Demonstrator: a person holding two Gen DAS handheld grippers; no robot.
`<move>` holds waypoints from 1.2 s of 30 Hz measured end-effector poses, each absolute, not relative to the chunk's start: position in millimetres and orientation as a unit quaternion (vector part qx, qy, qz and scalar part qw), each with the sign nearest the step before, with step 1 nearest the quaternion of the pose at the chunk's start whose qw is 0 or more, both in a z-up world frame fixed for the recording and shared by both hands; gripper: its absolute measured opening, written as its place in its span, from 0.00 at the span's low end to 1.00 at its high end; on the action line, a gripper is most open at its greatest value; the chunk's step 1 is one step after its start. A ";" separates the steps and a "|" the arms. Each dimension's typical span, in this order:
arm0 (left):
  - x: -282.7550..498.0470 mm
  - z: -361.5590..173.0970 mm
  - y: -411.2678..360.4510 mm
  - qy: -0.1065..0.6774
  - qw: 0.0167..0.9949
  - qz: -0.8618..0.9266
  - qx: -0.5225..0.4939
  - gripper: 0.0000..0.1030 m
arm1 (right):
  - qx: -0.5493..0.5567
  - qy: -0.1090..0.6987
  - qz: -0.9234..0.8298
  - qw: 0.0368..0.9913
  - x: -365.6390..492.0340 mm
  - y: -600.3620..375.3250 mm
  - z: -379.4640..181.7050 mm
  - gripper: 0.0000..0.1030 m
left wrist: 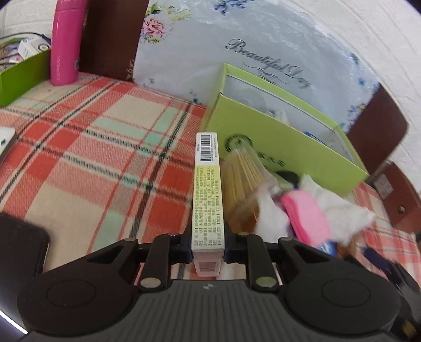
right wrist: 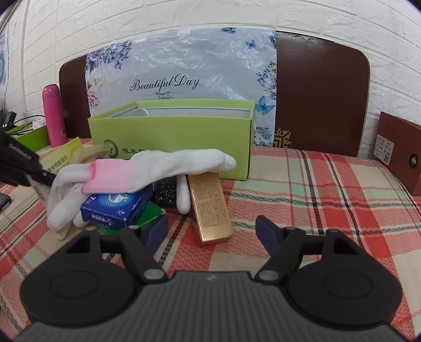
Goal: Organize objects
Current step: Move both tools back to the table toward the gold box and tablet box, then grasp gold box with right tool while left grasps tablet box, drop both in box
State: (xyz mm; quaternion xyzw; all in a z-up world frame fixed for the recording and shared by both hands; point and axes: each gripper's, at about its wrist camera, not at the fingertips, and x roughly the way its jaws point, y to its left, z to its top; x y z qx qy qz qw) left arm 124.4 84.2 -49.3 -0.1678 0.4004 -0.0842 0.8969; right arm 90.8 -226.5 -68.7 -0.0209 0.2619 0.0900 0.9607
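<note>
Plaid bedspread (right wrist: 302, 189) below white brick wall (right wrist: 184, 13); left tool (left wrist: 208, 250) clamps a yellow carton (left wrist: 208, 189), right tool (right wrist: 213, 231) released.

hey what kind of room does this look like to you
Probably a bedroom: the clutter sits on a plaid blanket spread like bedding, backed by what looks like a dark wooden headboard against a white brick-pattern wall. A pink flask and an open green box suggest a home.

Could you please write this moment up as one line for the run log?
left claw: shut on yellow medicine box | right claw: open, empty, facing gold box | green box: open, behind pile
</note>
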 end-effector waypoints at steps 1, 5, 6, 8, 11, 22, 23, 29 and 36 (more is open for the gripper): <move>113.2 -47.1 86.6 0.403 0.893 -0.095 -0.174 0.19 | -0.026 0.265 0.094 0.959 96.4 -223.8 -70.4 0.60; 74.8 -41.4 97.0 0.408 0.885 -0.116 -0.193 0.19 | -0.029 0.294 0.097 0.951 106.8 -220.4 -75.6 0.31; 67.2 -41.9 99.1 0.409 0.884 -0.116 -0.195 0.19 | -0.019 0.297 0.098 0.950 103.8 -223.4 -74.3 0.30; 60.2 -44.5 100.4 0.414 0.887 -0.097 -0.180 0.22 | -0.003 0.310 0.102 0.945 94.7 -230.8 -68.9 0.30; 60.6 -48.1 103.4 0.407 0.902 -0.020 -0.140 0.55 | 0.019 0.327 0.114 0.938 73.7 -244.3 -60.0 0.29; 72.5 -42.6 86.4 0.380 0.923 -0.004 -0.059 0.71 | 0.030 0.349 0.126 0.928 29.2 -254.4 -56.6 0.31; 76.4 -45.3 83.3 0.384 0.922 -0.004 -0.044 0.72 | 0.026 0.349 0.126 0.928 28.6 -252.1 -56.8 0.33; 96.1 -63.5 71.8 0.414 0.910 0.004 -0.008 0.76 | 0.008 0.348 0.116 0.930 25.1 -245.0 -60.0 0.46; 81.4 -59.5 47.3 0.408 0.910 -0.070 -0.013 0.67 | -0.001 0.357 0.109 0.928 28.9 -240.9 -65.8 0.46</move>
